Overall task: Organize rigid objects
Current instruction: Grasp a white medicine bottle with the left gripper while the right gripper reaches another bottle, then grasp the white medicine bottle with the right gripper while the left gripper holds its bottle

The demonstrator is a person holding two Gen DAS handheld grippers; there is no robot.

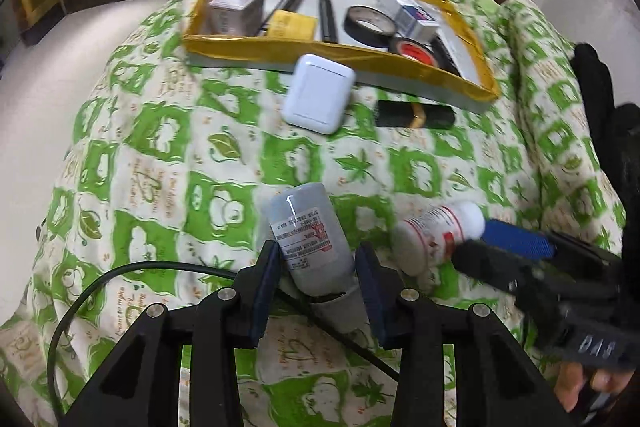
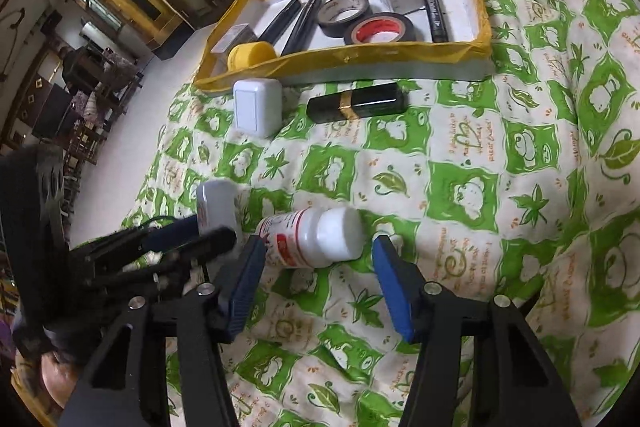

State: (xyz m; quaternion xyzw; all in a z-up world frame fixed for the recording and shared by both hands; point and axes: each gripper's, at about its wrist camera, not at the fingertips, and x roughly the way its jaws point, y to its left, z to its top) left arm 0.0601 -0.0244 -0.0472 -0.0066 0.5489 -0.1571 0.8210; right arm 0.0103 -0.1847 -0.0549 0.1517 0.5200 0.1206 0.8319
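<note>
Left wrist view: the left gripper (image 1: 316, 267) has its fingers pinched on the grey bottle (image 1: 308, 239), pads against its sides; the bottle's long axis runs forward out of the grip. The yellow-edged tray (image 1: 280, 47) lies straight ahead, well beyond the fingertips, with the white case (image 1: 318, 95) and black tube (image 1: 416, 113) just before its near wall.

Right wrist view: the right gripper (image 2: 318, 253) straddles the white bottle (image 2: 316, 237). The left pad looks to touch its labelled end, but a gap shows at the cap, so I cannot tell whether it is gripped. Its long axis spans the fingers crosswise; the tray is ahead, slightly left
</note>
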